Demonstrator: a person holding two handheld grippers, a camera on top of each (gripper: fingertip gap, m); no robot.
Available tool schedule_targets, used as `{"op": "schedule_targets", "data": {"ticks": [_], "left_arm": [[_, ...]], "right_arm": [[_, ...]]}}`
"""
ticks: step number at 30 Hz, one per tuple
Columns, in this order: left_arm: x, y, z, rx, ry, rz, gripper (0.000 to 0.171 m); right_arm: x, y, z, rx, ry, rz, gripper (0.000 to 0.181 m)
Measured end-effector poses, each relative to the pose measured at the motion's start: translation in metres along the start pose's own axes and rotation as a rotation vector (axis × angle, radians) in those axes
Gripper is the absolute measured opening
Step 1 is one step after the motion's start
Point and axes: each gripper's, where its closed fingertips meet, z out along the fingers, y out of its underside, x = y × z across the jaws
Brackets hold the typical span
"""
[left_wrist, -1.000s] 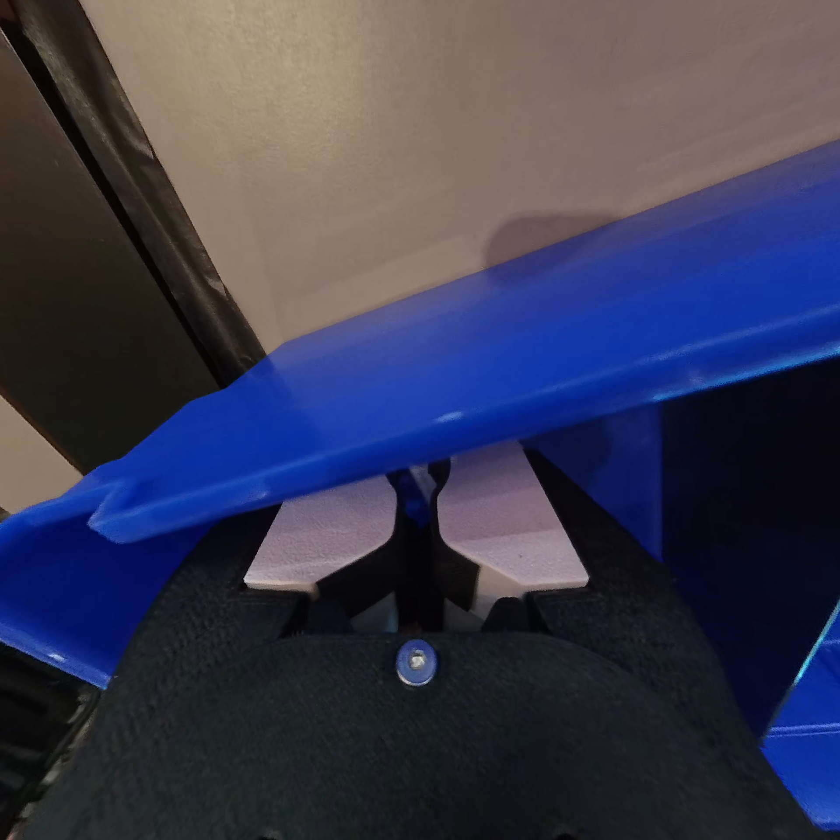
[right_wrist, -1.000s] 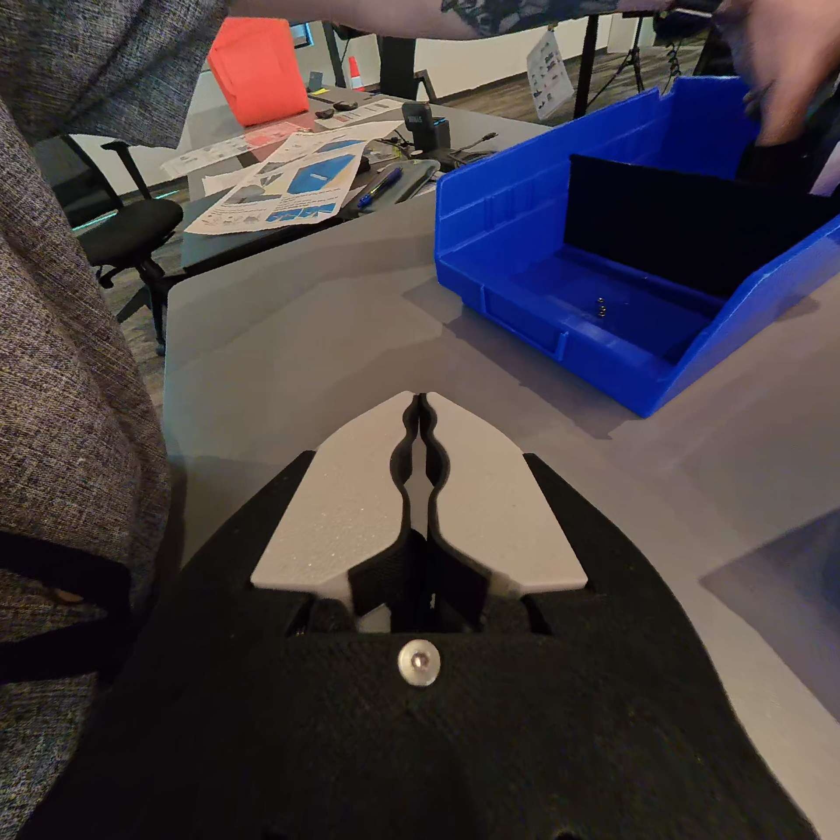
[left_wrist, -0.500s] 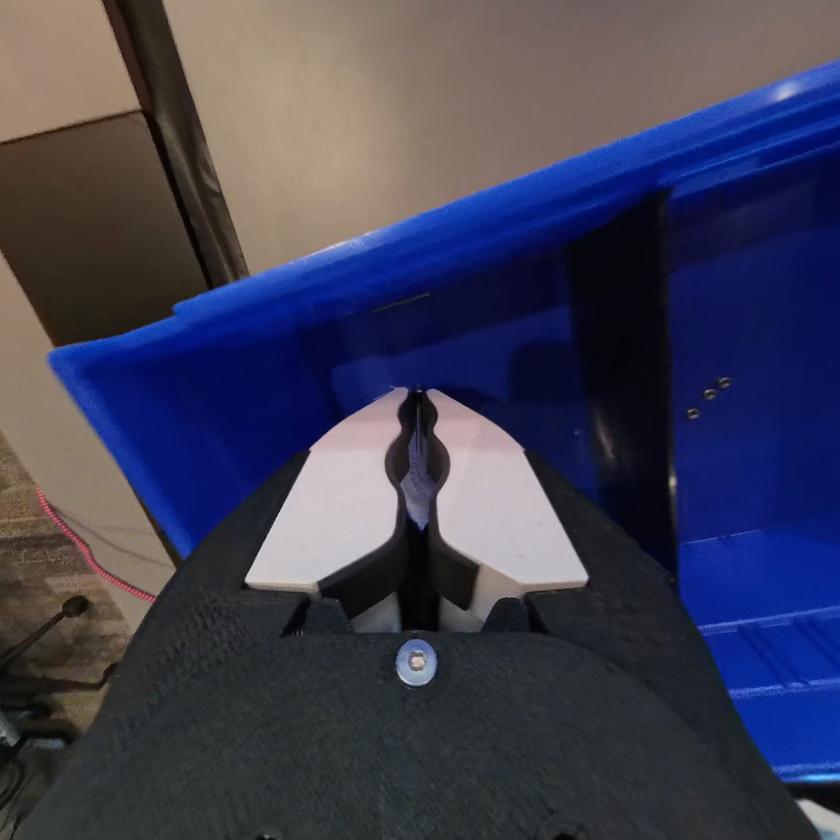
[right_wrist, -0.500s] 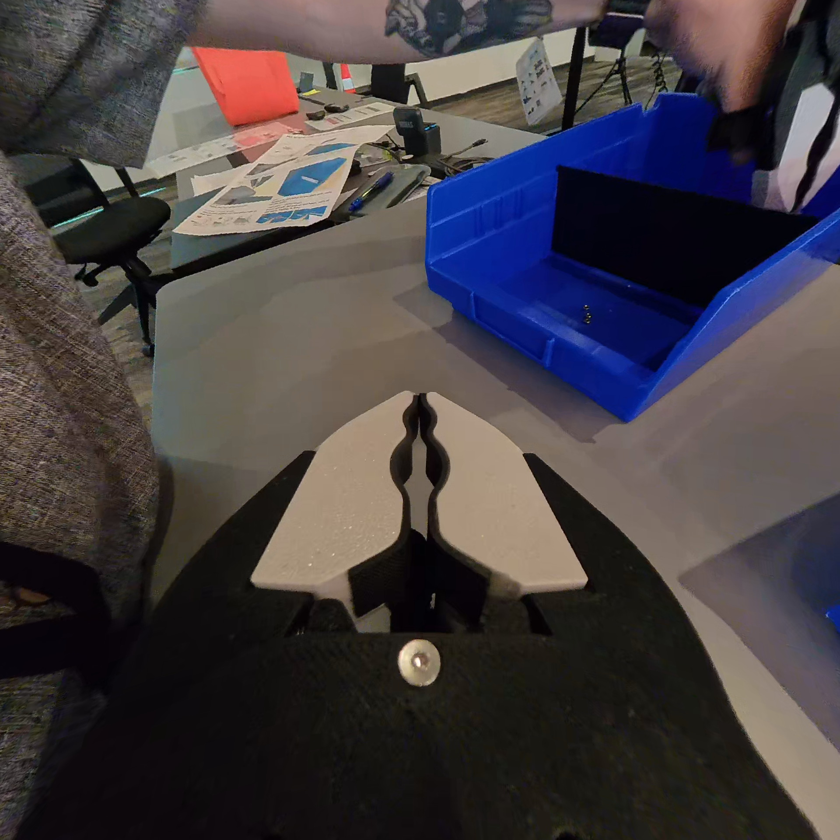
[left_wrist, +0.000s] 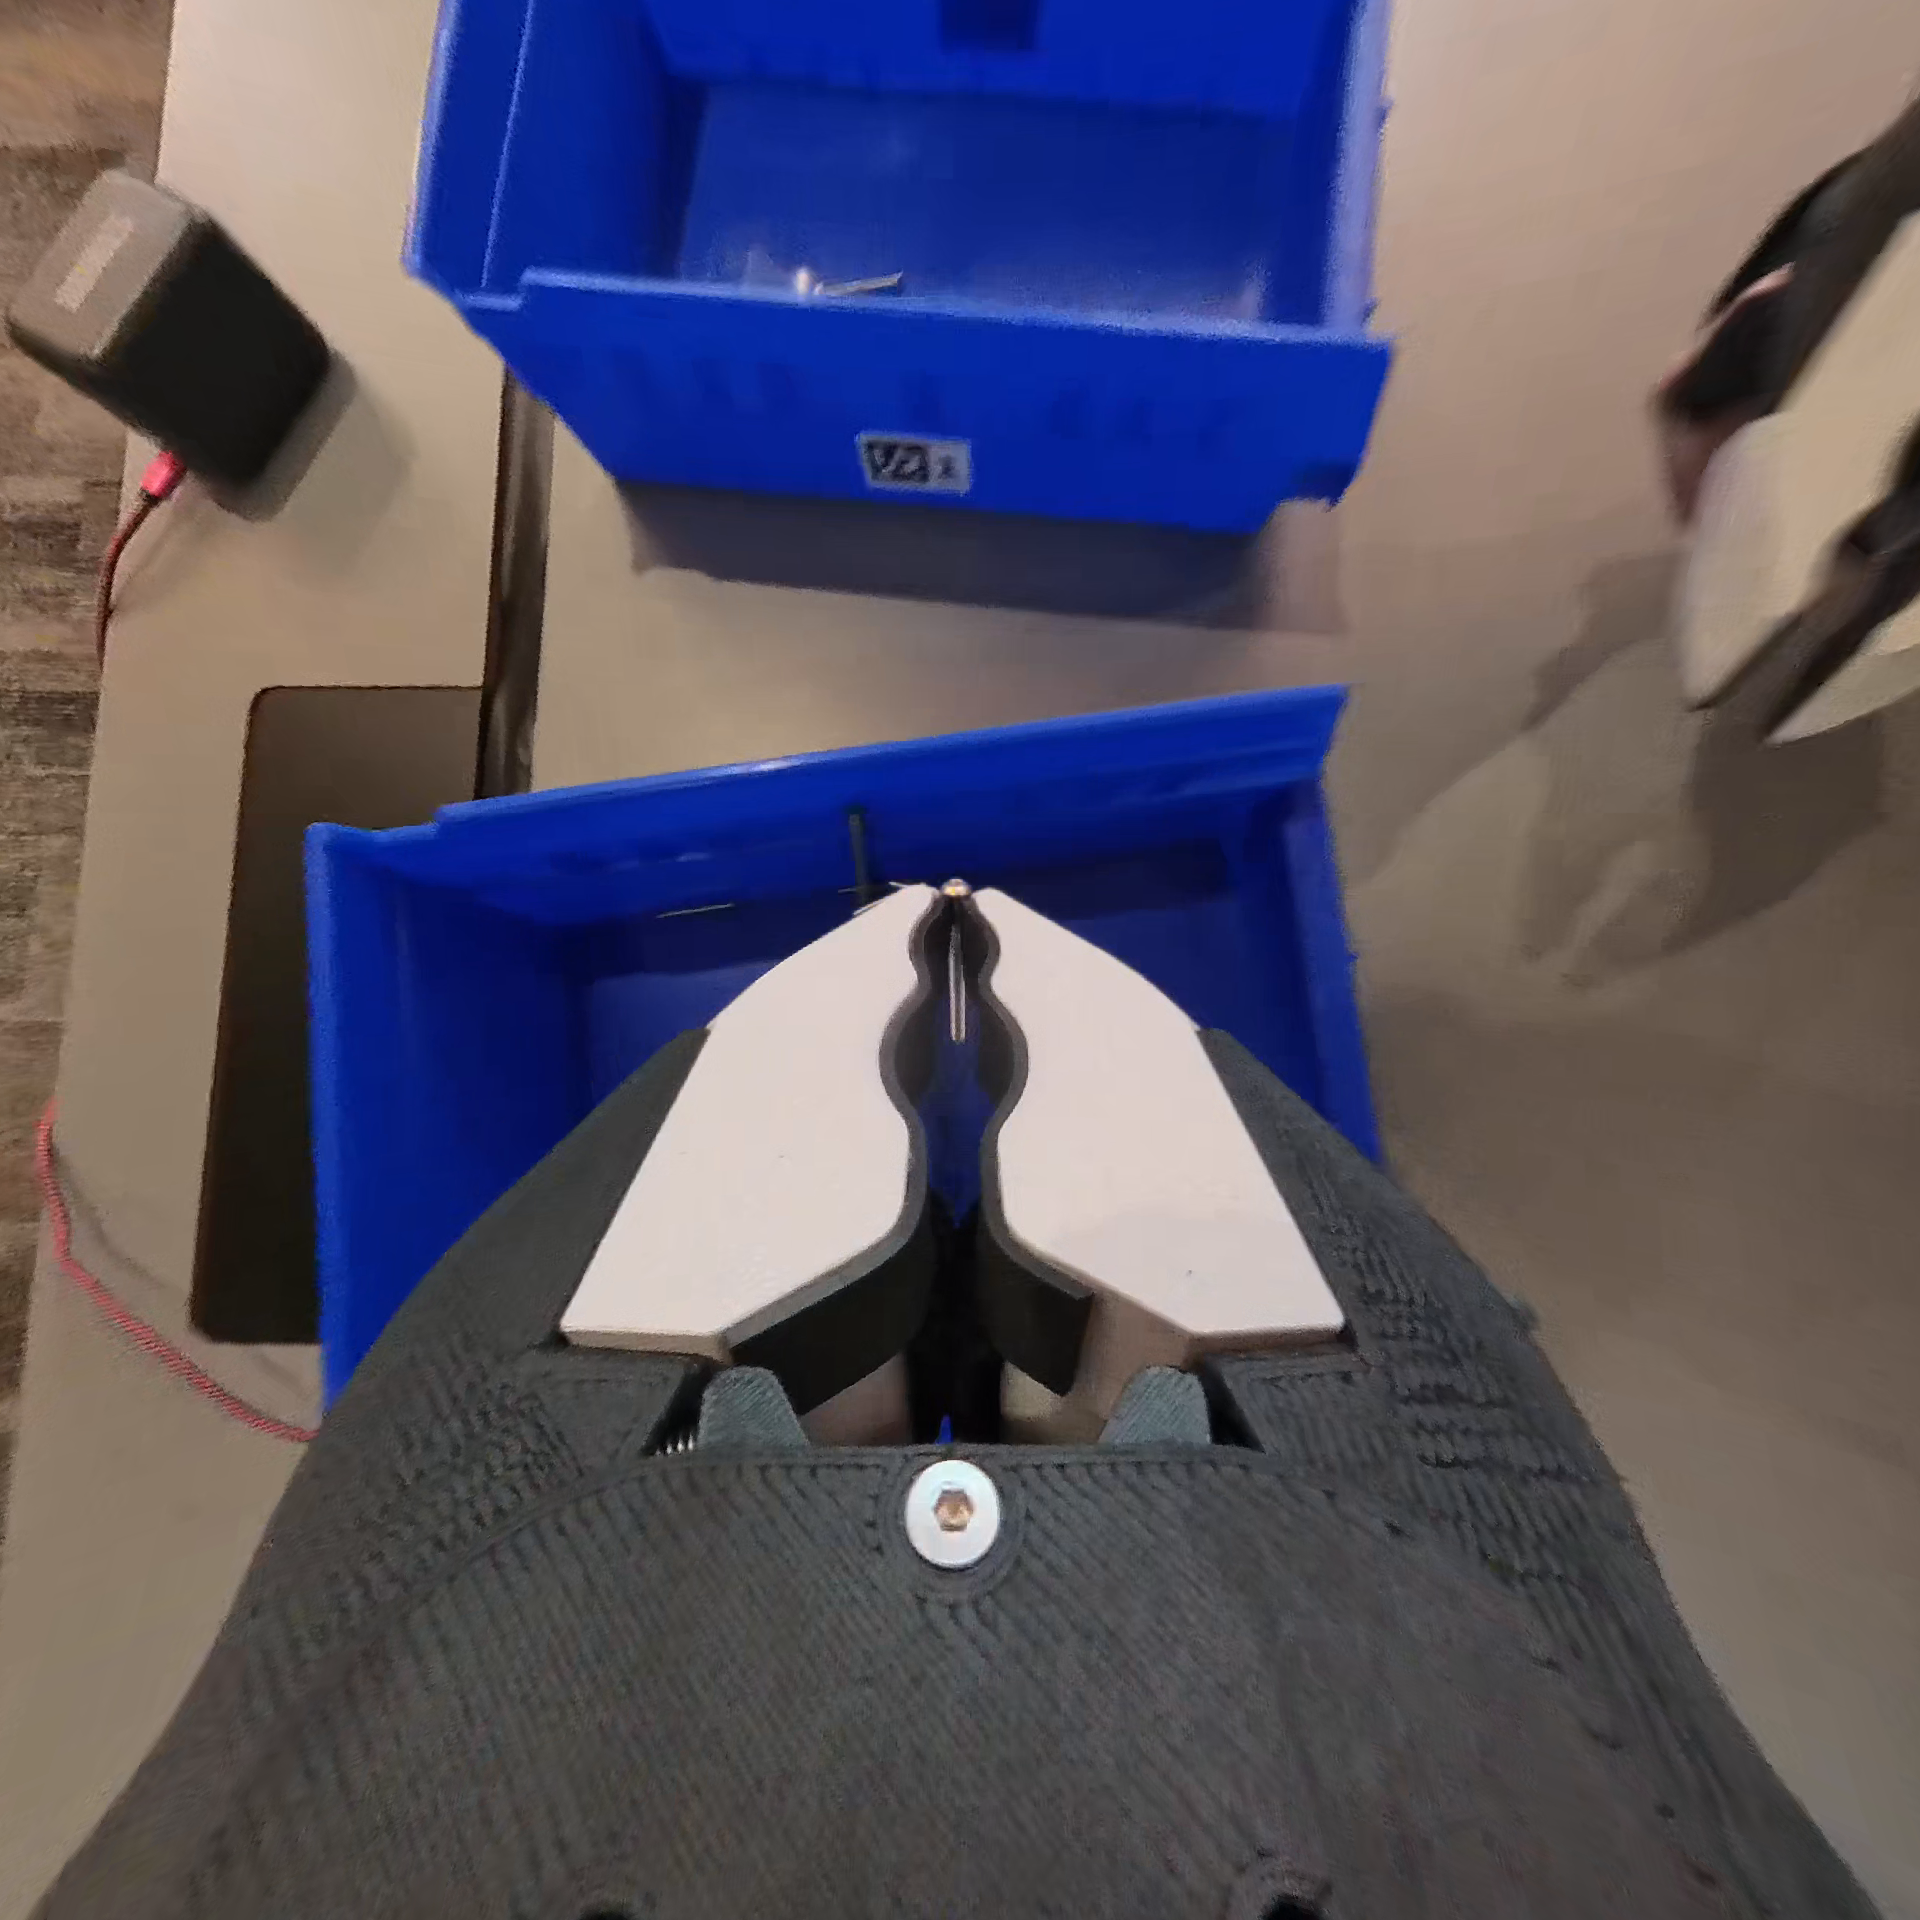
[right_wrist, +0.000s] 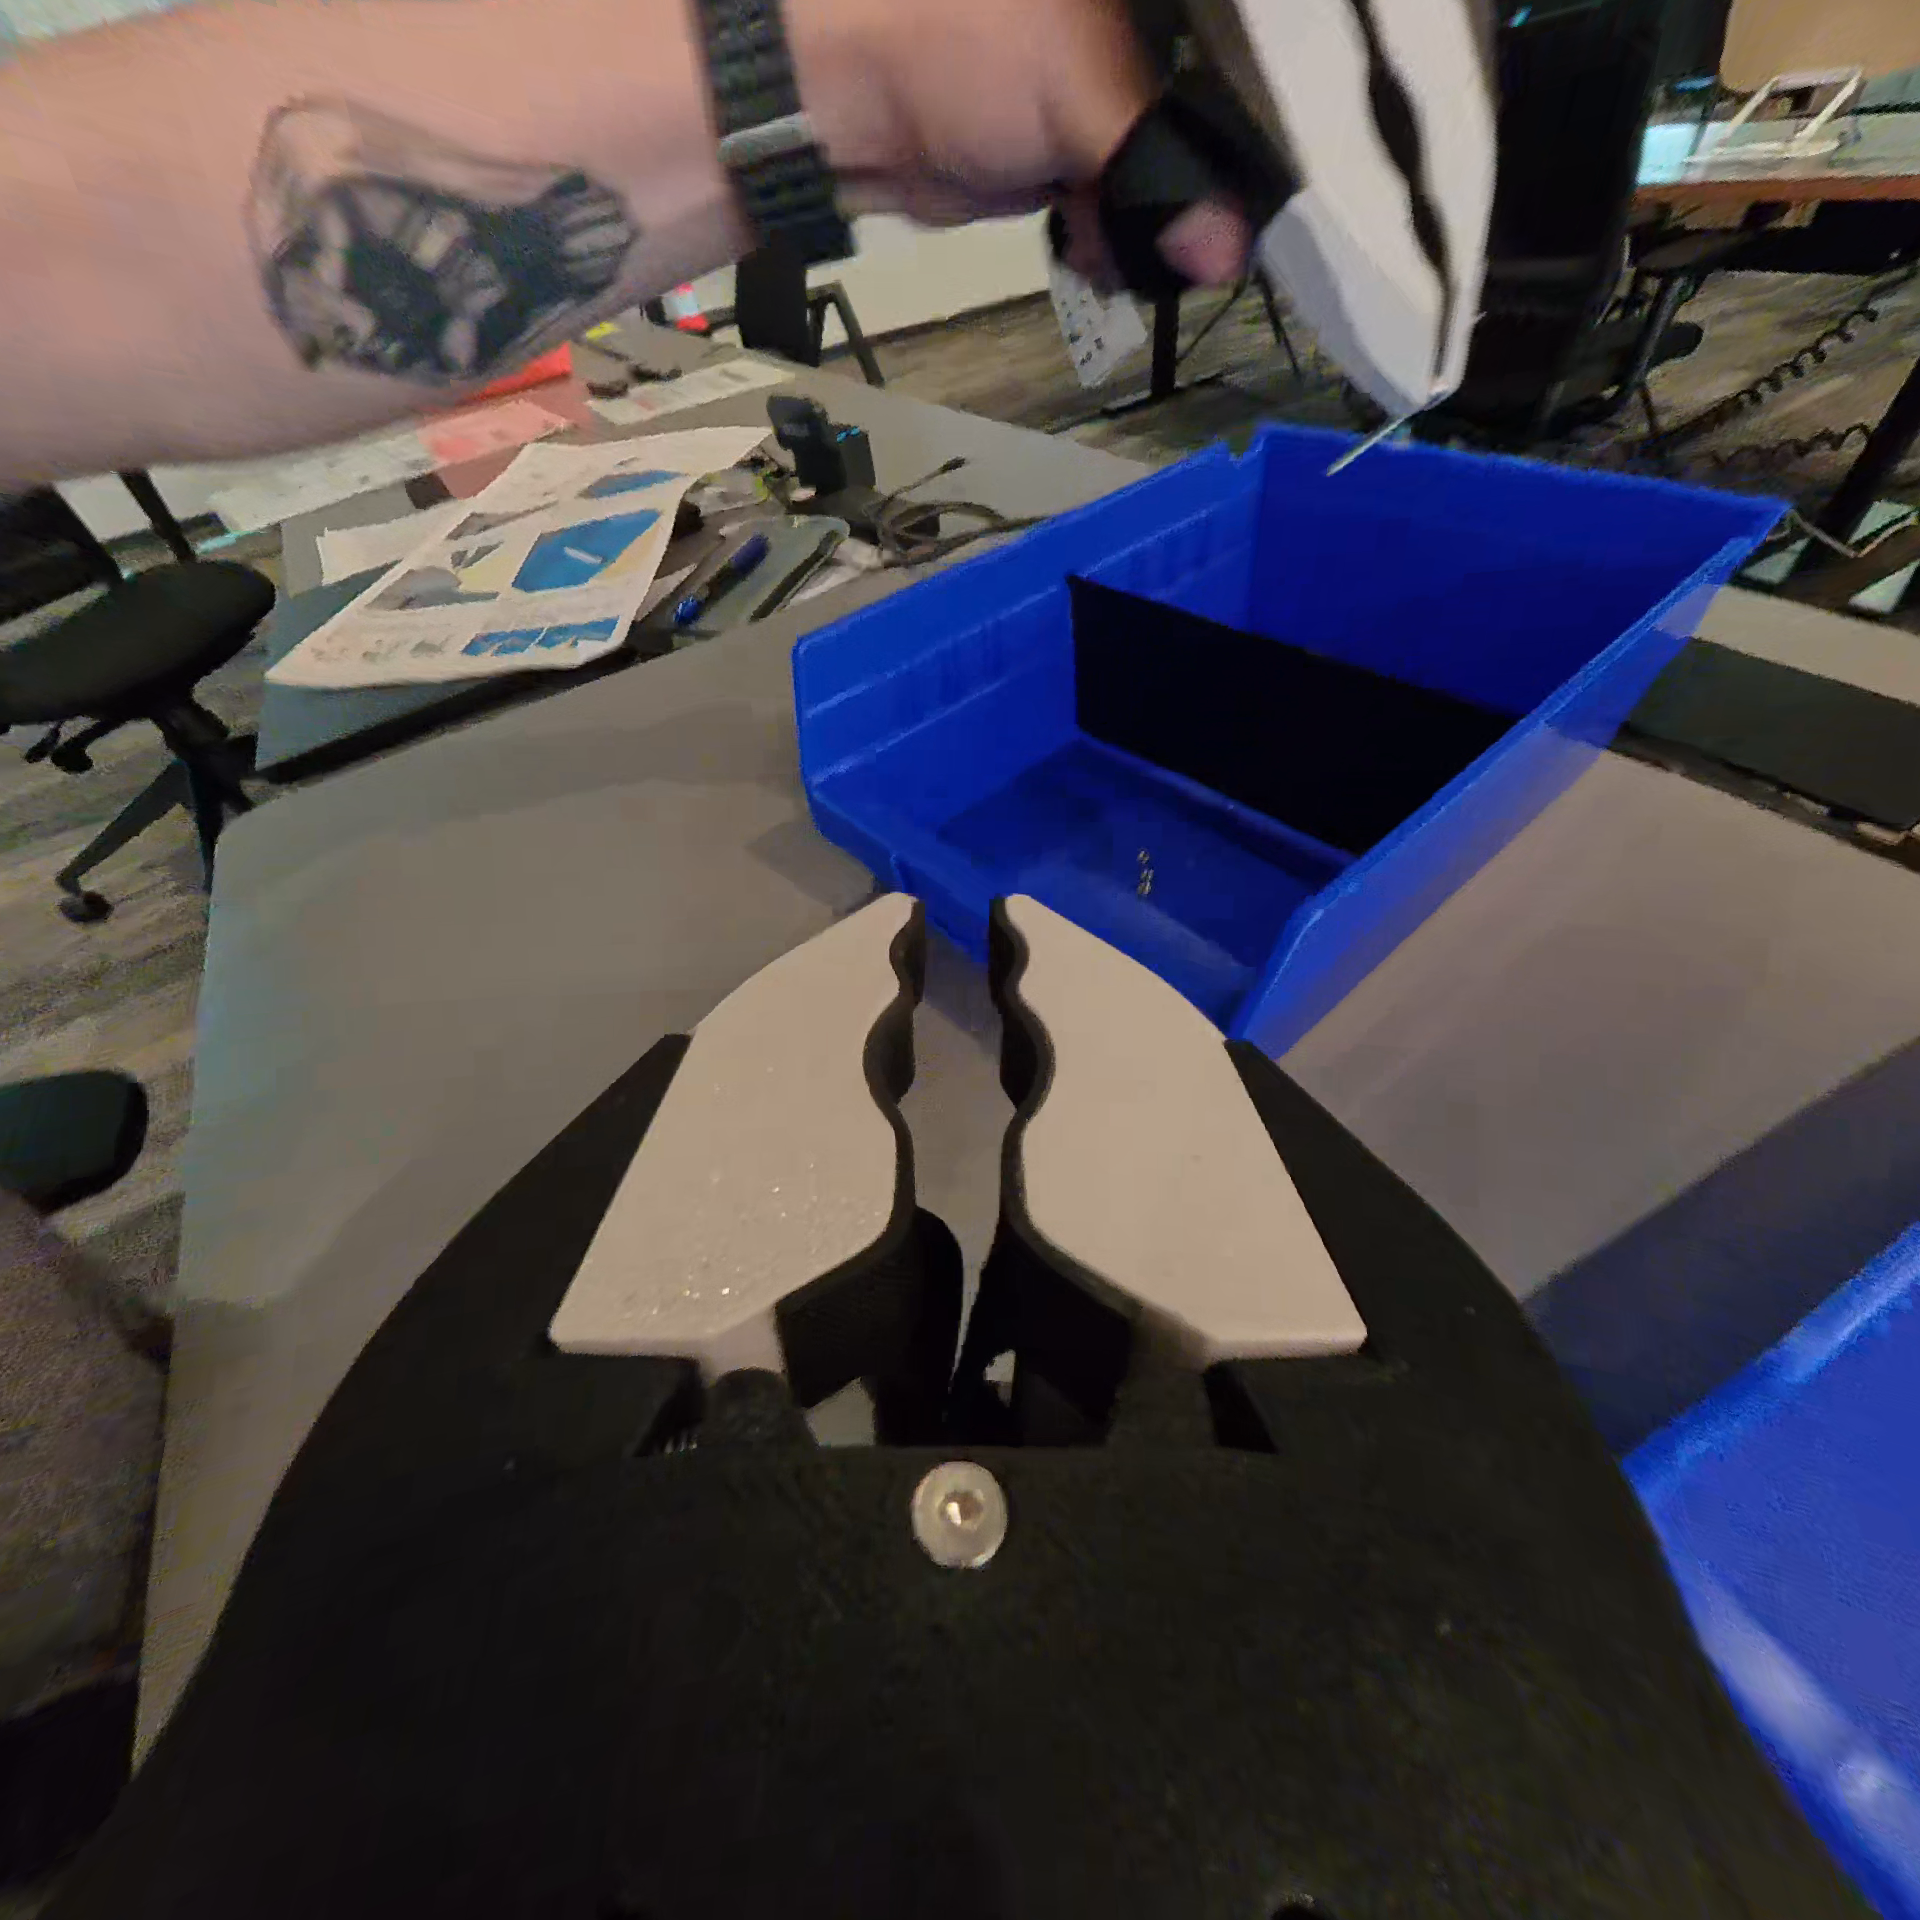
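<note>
Blue plastic forms the near bin (left_wrist: 436, 1039), above which the left gripper (left_wrist: 954, 894) is held, its jaws pinched on a thin metal pin (left_wrist: 955, 987) whose head shows at the tips. A second blue bin (left_wrist: 914, 364) is seen farther along the grey table (left_wrist: 1558, 1195), small metal parts lying inside. The right gripper (right_wrist: 954, 914) is held low over the table, its jaws slightly parted with nothing between them, just beside a divided blue bin (right_wrist: 1455, 623).
</note>
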Motion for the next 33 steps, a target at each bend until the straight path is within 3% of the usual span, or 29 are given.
{"op": "schedule_targets", "data": {"ticks": [7, 14, 24, 33], "left_arm": [[0.087, -0.039, -0.023, 0.216, 0.080, -0.179, 0.002], [0.144, -0.050, -0.029, 0.336, 0.101, -0.229, 0.002], [0.165, -0.050, -0.037, 0.447, 0.091, -0.260, 0.002], [0.172, -0.055, -0.042, 0.505, 0.091, -0.265, 0.002]], "right_arm": [[0.017, -0.044, 0.022, 0.137, 0.042, 0.002, 0.016], [-0.005, -0.059, 0.024, 0.219, -0.003, 0.015, 0.018], [-0.042, -0.073, 0.020, 0.260, -0.112, 0.028, 0.014], [-0.045, -0.082, 0.016, 0.297, -0.140, 0.078, 0.012]]}}
